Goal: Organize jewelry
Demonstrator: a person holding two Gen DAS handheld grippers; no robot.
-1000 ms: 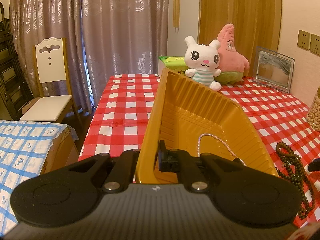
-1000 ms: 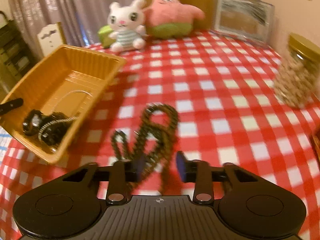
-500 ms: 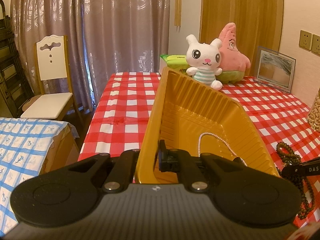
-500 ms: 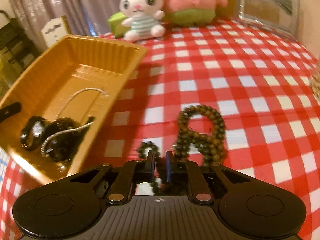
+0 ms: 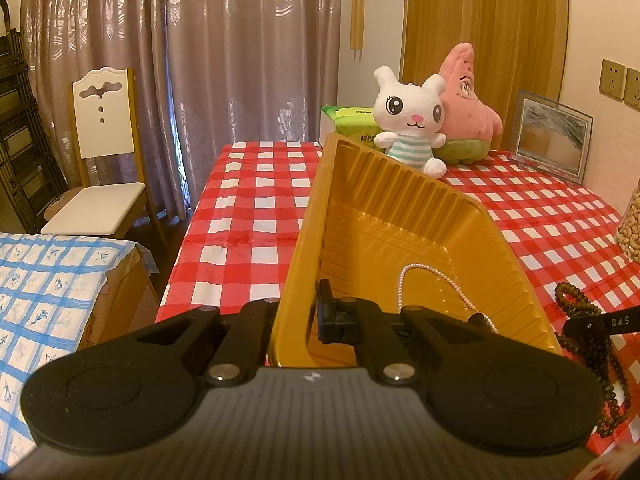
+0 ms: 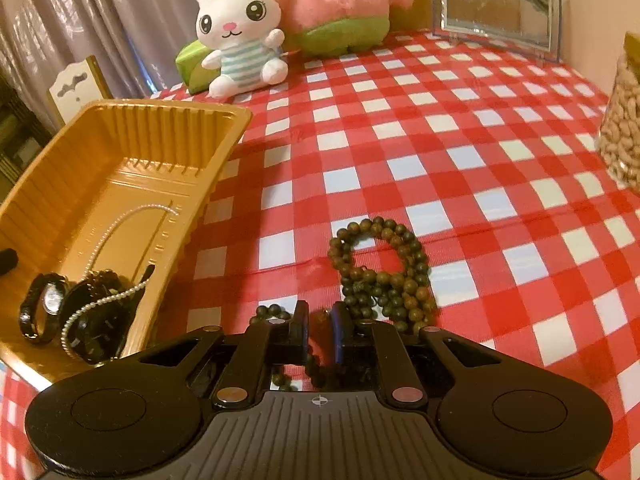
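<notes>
The brown bead necklace (image 6: 380,276) lies in a loose heap of loops on the red-checked bench (image 6: 460,152), just right of the gold tray (image 6: 120,168) and near the front edge. It looks like a long strand of small wooden beads: light, limp, and likely to slither and uncoil rather than lift as one piece, so a pinch on a single strand would leave most of it dangling and swinging. The right gripper (image 6: 320,334) is down at the near end of the heap with its jaws drawn narrow around a strand or two; a better hold, I judge, is where several loops cross, so more comes up together. The left gripper (image 5: 298,312) is clamped on the tray's near-left wall, tilting it. Inside already are a pearl strand (image 6: 120,232) and dark watches (image 6: 72,312); beads dropped in should settle easily.
</notes>
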